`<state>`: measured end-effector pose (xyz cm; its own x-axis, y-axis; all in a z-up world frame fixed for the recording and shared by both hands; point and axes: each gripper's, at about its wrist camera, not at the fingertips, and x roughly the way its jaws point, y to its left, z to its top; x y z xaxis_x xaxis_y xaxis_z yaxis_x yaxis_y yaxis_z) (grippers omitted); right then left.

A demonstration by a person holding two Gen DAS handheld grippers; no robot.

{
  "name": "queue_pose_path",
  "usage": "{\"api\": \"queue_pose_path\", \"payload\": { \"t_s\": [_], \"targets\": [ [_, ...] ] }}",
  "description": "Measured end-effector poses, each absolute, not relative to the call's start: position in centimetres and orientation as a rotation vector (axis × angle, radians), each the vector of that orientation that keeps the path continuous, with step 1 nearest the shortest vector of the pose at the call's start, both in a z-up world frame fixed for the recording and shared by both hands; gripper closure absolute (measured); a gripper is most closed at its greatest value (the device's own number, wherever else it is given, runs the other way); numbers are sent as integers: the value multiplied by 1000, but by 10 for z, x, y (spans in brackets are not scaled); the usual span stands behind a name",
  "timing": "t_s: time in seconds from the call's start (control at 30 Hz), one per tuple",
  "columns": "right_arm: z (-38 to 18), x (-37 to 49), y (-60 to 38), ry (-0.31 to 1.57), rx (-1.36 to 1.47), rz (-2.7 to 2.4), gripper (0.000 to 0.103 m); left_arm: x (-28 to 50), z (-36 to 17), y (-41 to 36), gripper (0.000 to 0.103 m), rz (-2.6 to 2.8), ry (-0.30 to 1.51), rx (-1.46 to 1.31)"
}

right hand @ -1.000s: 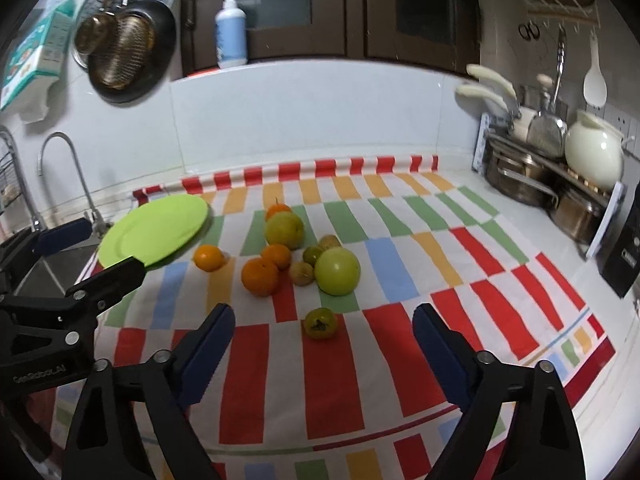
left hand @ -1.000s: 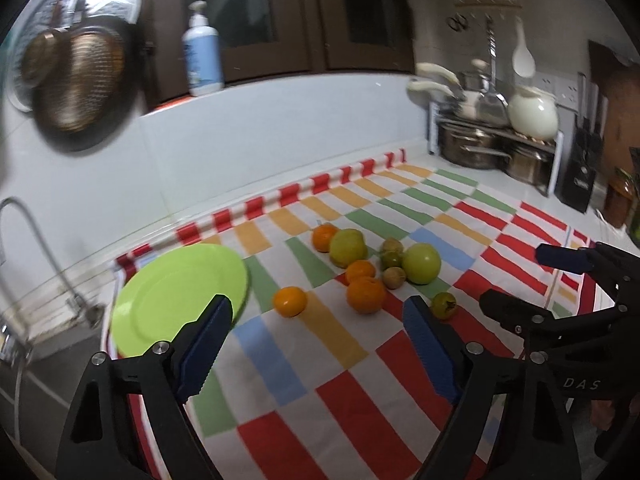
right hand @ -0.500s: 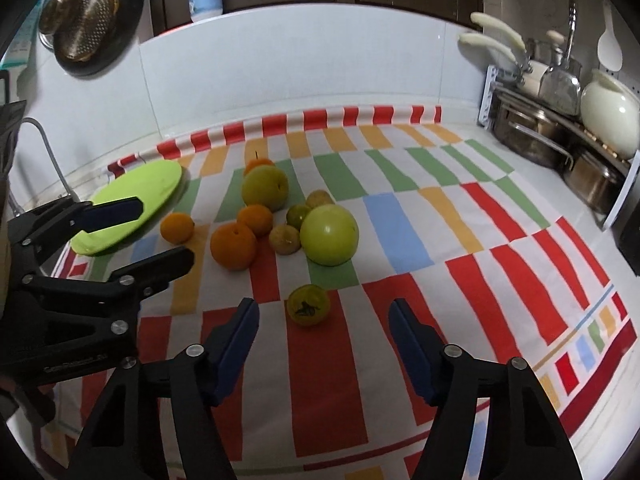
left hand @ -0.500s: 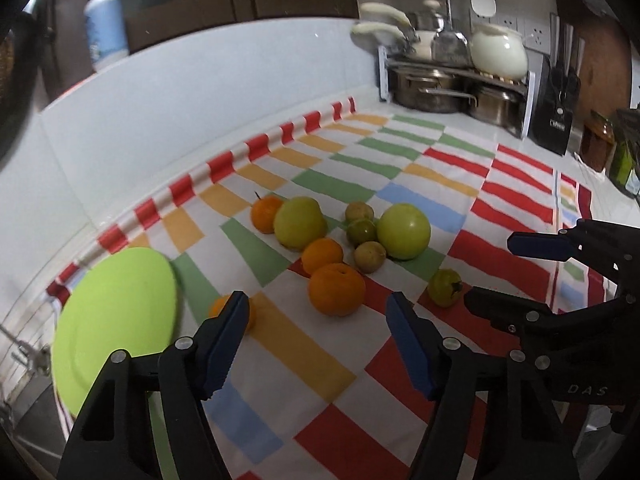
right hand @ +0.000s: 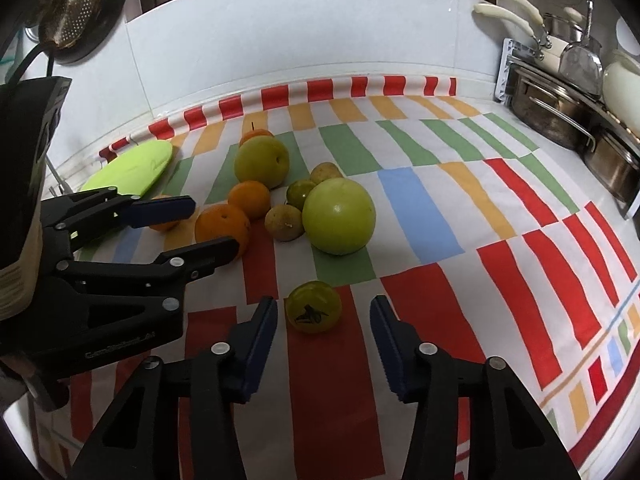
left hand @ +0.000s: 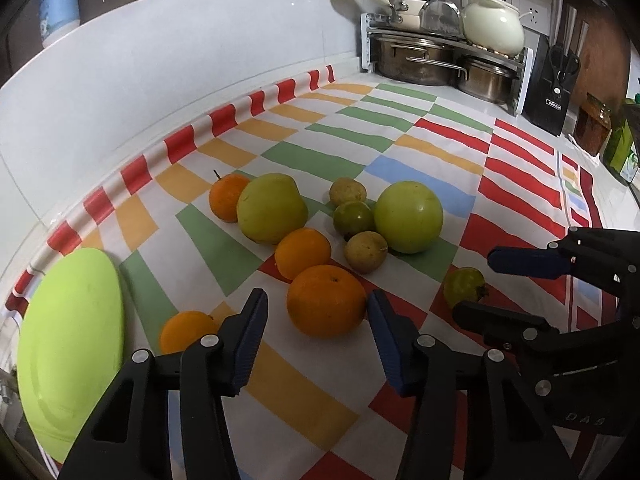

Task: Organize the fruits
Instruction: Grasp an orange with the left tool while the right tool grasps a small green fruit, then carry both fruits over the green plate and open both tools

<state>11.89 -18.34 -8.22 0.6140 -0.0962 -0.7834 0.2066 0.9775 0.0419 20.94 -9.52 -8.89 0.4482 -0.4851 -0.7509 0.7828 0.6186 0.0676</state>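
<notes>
Several fruits lie grouped on a striped cloth. My left gripper is open, its fingers either side of a large orange, just short of it. A smaller orange lies by the left finger, next to a lime-green plate. My right gripper is open around a small yellow-green persimmon, also seen in the left wrist view. Behind it are a big green apple, a yellow-green pear, more oranges and small brownish-green fruits.
A pot rack with steel pots and a white kettle stands at the back right. A knife block and jars stand further right. A white wall runs behind the cloth. A strainer hangs at the upper left.
Both grippers have moved forward and down toward the fruit. The left one now frames the large orange and the right one frames the persimmon. Both stay open.
</notes>
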Motion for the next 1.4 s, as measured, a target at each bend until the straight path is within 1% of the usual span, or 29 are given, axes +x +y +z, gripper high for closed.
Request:
{"api": "queue_pose_path", "payload": {
  "t_s": [0.13, 0.2, 0.37, 0.53, 0.83, 1.4],
  "targets": [
    [-84, 122, -184, 897, 136, -161, 60, 212, -92, -99, 56, -818, 776, 436],
    [-84, 123, -184, 898, 138, -157, 63, 213, -94, -99, 60, -823, 788, 430],
    [-85, 125, -186, 898, 140, -139, 71, 212, -94, -100, 61, -819, 791, 424],
    [-85, 125, -187, 893, 137, -135, 71, 212, -92, -96, 61, -798, 803, 400],
    [-74, 120, -182, 864, 114, -121, 72, 203, -76, -82, 61, -760, 772, 367],
    [-30, 117, -148, 767, 25, 23, 72, 180, -31, -21, 61, -551, 706, 237]
  ]
}}
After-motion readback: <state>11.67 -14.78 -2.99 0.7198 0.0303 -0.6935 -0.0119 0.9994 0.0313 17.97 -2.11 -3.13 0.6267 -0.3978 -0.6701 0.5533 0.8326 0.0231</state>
